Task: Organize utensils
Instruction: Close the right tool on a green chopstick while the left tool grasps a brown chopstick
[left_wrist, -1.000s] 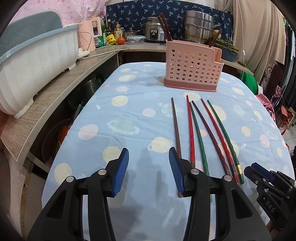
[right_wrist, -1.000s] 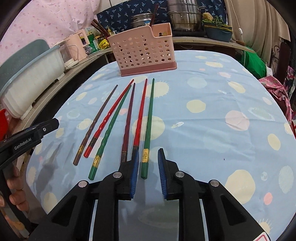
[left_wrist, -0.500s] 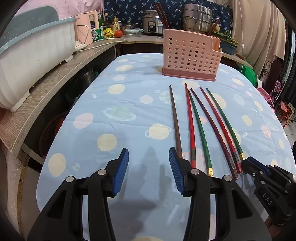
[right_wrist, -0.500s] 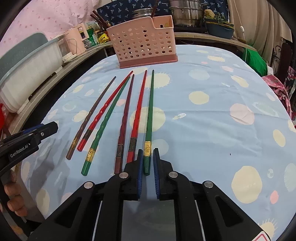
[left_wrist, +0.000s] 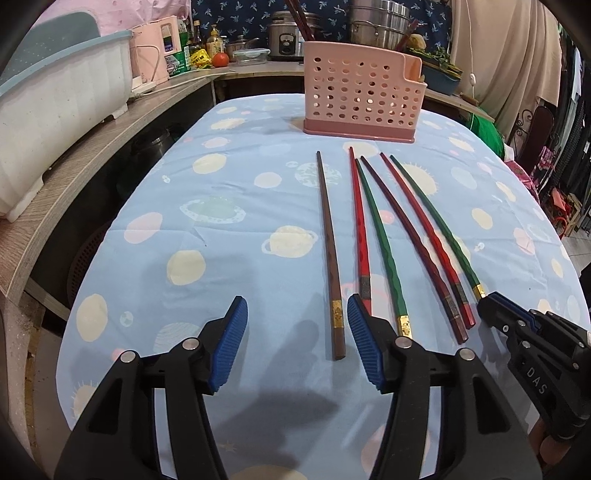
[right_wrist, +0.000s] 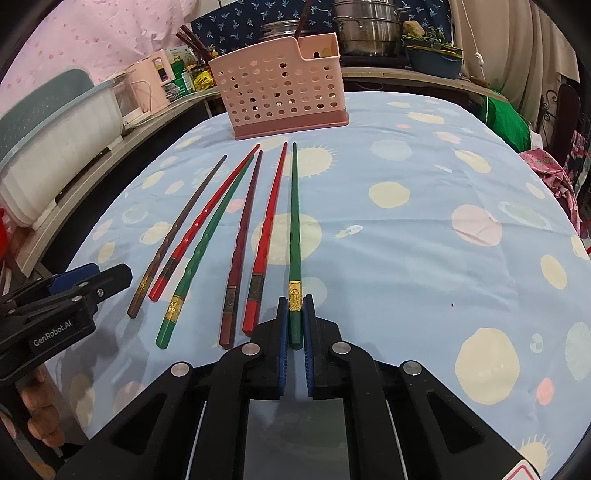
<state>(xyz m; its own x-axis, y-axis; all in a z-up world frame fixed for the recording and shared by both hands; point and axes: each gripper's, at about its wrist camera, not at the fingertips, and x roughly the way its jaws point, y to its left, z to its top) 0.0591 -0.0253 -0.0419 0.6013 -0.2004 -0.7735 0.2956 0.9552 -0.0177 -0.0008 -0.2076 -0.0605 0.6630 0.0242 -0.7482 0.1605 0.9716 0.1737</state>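
My right gripper (right_wrist: 294, 325) clamped on green chopstick (right_wrist: 294, 236) butt, lower centre, for lift toward basket (right_wrist: 284, 96). Left gripper (left_wrist: 295, 343) wide open, straddling brown chopstick (left_wrist: 328, 254).

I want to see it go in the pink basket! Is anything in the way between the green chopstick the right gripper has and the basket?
Nothing visible blocks it. The right gripper is closed on the green chopstick, and only bare tablecloth lies between its tip and the pink basket.
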